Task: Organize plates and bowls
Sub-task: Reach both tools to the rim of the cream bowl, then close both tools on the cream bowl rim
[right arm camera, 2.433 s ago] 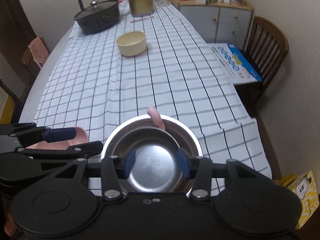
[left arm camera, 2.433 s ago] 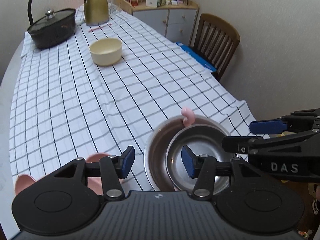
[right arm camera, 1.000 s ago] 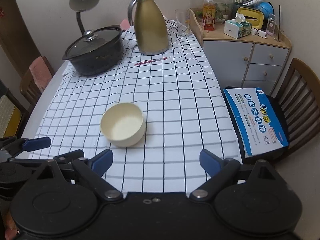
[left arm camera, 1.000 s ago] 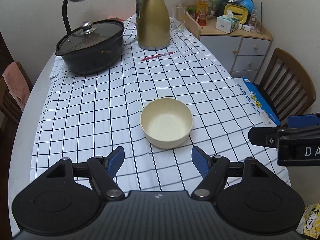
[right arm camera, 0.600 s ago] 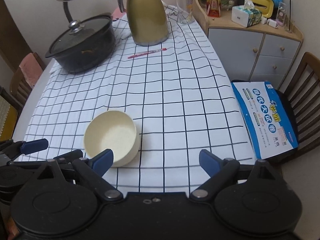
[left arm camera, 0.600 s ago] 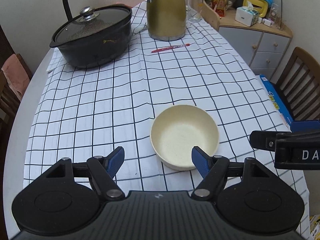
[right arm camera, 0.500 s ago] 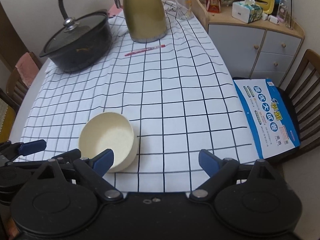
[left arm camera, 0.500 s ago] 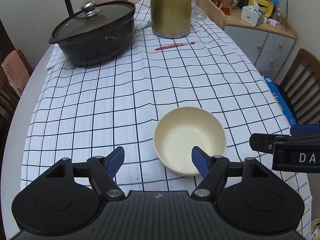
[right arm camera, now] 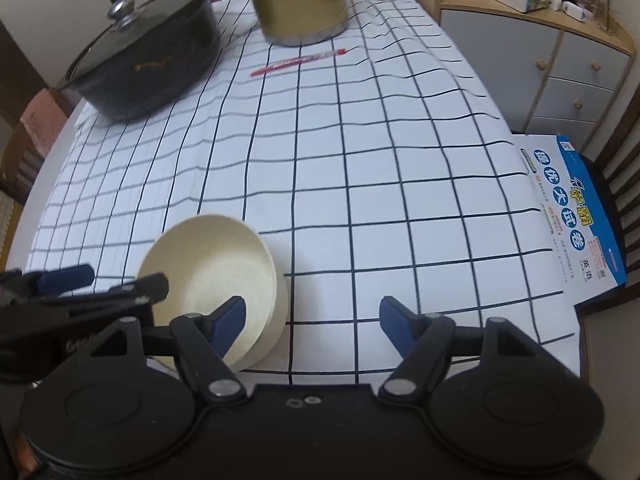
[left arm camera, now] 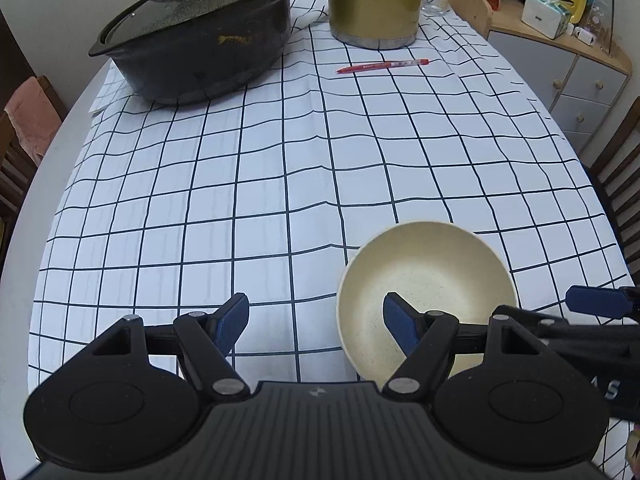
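Note:
A cream bowl stands upright and empty on the checked tablecloth. My left gripper is open, its right fingertip over the bowl's inside and its left fingertip over the cloth to the bowl's left. In the right wrist view the same bowl sits low left. My right gripper is open, its left fingertip over the bowl's near rim and its right fingertip over bare cloth. Neither gripper holds anything.
A black lidded pot and a gold jug stand at the table's far end, with a red pen before the jug. A cabinet and a chair holding a blue booklet are to the right.
Both grippers have moved forward from the steel bowls to the cream bowl, which now sits close under their fingertips. Both have stayed open over the last second.

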The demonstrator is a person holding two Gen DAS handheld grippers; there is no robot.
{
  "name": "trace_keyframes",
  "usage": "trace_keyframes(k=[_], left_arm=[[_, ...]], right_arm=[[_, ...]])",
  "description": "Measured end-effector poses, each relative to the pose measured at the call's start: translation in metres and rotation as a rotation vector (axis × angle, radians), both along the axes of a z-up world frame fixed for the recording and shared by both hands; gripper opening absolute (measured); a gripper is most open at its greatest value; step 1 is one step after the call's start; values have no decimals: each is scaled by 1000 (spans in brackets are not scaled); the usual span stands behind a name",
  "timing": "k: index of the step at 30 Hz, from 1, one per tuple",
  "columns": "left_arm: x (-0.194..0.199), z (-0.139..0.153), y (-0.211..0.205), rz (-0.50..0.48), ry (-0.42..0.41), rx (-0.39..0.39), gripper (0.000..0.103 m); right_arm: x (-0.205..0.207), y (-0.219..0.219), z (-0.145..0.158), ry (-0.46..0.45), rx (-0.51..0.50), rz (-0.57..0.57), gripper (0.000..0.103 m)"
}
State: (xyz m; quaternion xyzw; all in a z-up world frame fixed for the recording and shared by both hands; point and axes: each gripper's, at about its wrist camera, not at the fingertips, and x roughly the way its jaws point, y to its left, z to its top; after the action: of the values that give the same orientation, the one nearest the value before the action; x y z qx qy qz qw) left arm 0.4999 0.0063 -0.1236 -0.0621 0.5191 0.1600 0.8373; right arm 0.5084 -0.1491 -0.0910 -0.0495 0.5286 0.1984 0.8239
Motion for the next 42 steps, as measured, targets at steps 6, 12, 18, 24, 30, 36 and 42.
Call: trace_keyframes(k=[6, 12, 18, 24, 30, 36, 42], left_arm=[[6, -9, 0, 9, 14, -12, 71], [9, -16, -5, -13, 33, -27, 60], [9, -17, -6, -3, 34, -45, 43], [9, -18, -6, 1, 44, -80, 15], [4, -17, -13, -15, 51, -70, 10], [-9, -14, -20, -30, 63, -97, 6], [-32, -5, -33, -57, 62, -115, 6]], right_arm=[[1, 5, -10, 20, -3, 14, 54], [0, 9, -14, 28, 9, 23, 43], [0, 12, -12, 26, 22, 35, 29], [-1, 14, -12, 26, 34, 46, 10], [-5, 13, -11, 10, 19, 42, 7], [-14, 8, -8, 21, -25, 27, 3], [-34, 1, 1, 21, -60, 39, 3]])
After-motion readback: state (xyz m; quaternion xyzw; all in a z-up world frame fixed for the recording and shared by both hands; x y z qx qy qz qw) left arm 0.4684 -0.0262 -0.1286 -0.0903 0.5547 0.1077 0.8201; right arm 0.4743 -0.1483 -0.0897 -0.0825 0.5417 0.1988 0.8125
